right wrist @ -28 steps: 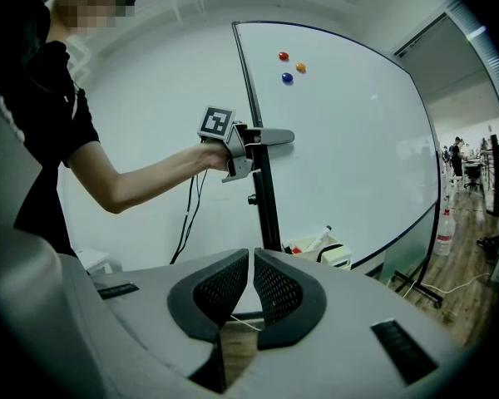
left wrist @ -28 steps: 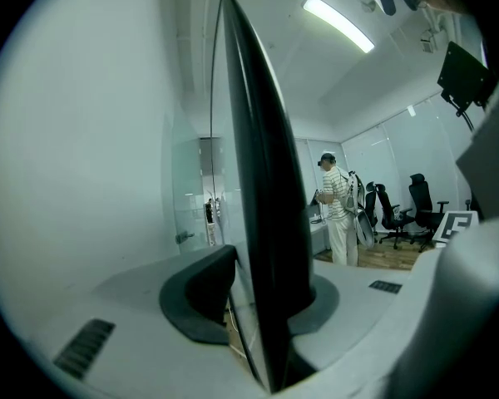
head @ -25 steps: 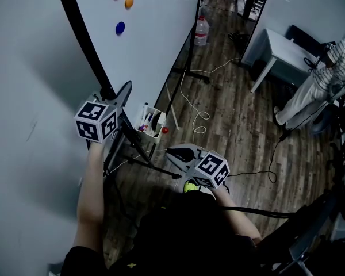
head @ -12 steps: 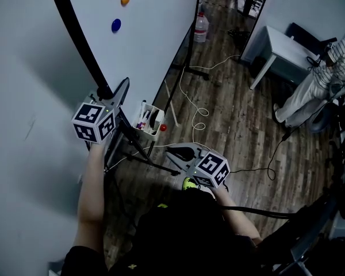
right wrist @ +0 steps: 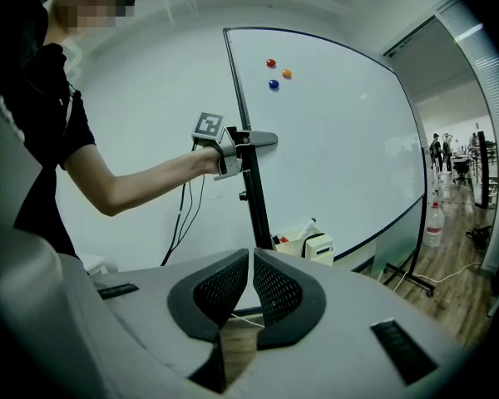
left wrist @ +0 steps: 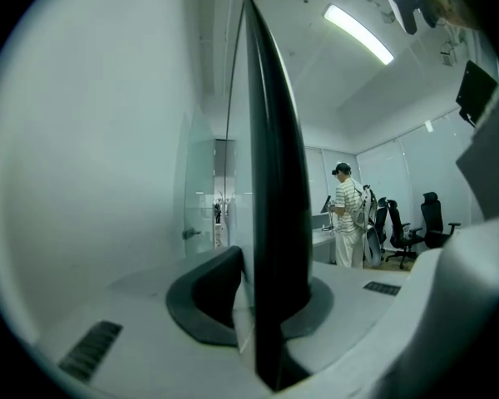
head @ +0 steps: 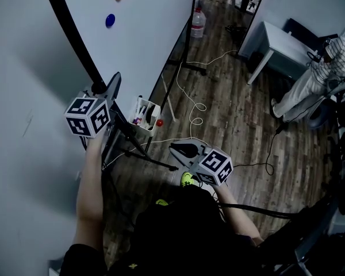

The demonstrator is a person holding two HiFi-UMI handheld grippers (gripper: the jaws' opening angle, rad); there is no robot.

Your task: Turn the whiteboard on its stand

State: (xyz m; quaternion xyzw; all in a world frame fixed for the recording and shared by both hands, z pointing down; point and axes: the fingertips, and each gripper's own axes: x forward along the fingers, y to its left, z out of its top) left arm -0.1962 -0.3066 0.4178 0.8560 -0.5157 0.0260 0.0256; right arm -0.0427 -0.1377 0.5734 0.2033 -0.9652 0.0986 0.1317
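Observation:
The whiteboard stands upright on its black stand, with a black frame edge running down its near side. My left gripper is at that edge. Its jaws have just been closing, and they are now shut on the edge from both faces. The right gripper view shows this same gripper clamped level on the edge. My right gripper hangs low over the floor, away from the board. Its pads are together with nothing between them.
A marker tray hangs at the board's lower edge, and coloured magnets sit high on its face. Cables trail over the wood floor. A water bottle, a white table and a person are farther off.
The whole head view has slid a little up and to the left. Both grippers keep their places relative to the board.

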